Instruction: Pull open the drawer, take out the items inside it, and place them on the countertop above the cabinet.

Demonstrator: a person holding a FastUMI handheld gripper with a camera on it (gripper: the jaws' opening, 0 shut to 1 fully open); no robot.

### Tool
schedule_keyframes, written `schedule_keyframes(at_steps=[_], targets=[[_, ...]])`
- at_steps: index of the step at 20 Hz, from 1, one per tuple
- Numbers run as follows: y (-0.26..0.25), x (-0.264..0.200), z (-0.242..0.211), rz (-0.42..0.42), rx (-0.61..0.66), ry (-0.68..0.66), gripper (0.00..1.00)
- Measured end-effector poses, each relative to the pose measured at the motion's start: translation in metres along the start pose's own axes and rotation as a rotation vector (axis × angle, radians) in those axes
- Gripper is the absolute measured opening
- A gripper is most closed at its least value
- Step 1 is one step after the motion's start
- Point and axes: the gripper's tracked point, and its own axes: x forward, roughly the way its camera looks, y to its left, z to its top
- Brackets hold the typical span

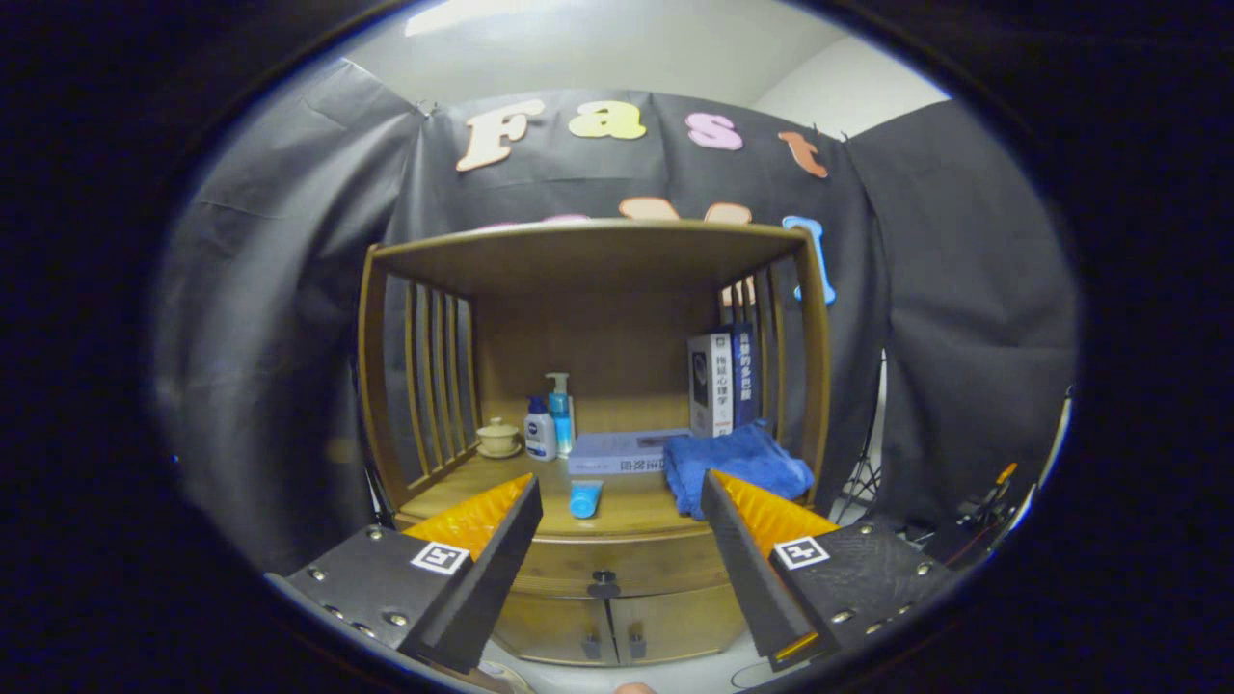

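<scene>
A wooden cabinet stands ahead of me with its drawer (617, 567) closed, a small dark knob (604, 582) at its middle. The countertop (482, 482) above it carries a light-blue tube (585, 498) near the front edge and a folded blue towel (737, 466) at the right. My gripper (617, 501) is open, its two orange-and-black fingers spread wide with nothing between them. It hangs in front of the cabinet, some way short of the drawer. What lies inside the drawer is hidden.
Further back on the countertop are a flat box (622, 451), two bottles (549, 424), a small lidded cup (498, 439) and upright books (723, 378). Two small doors (617, 631) sit under the drawer. Slatted sides and a wooden roof (588, 246) enclose the shelf.
</scene>
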Motion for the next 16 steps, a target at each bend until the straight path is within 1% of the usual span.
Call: schedule_keyframes(at_steps=[6,10,16], targets=[[-0.017,-0.062,0.02,-0.016,-0.032,-0.051,0.99],[-0.035,-0.097,0.018,-0.059,-0.036,-0.069,0.99],[-0.053,-0.119,0.005,-0.103,-0.017,-0.061,0.99]])
